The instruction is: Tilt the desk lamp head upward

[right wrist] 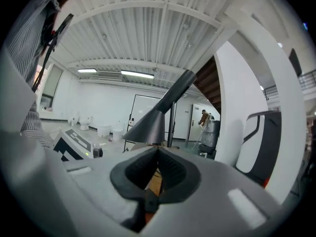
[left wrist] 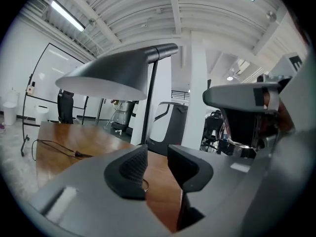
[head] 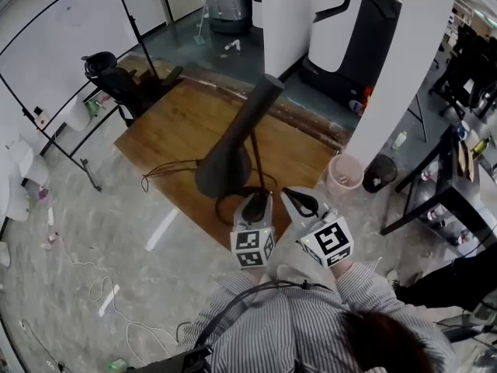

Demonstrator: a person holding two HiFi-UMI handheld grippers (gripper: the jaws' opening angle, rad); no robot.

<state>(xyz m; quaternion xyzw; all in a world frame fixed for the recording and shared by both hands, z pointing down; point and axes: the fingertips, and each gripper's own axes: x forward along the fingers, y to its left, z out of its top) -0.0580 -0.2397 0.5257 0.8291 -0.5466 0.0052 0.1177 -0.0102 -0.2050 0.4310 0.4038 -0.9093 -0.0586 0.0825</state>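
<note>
Lamp head [head: 225,165] over near edge of wooden table [head: 167,134], just beyond both grippers. Left gripper [left wrist: 157,159] jaws spread, nothing between. Right gripper [right wrist: 158,158] pressed together, empty. Head's long axis runs near-left to far-right; wide mouth nearest, facing down. Best bet: left pinches shade rim and lifts slowly, right steadies stand

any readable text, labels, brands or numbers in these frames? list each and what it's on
None readable in any view.
left marker cube: black-and-white square patterns only, no letters or digits.
right marker cube: the same, patterns only.
whiteboard: no writing visible.
</note>
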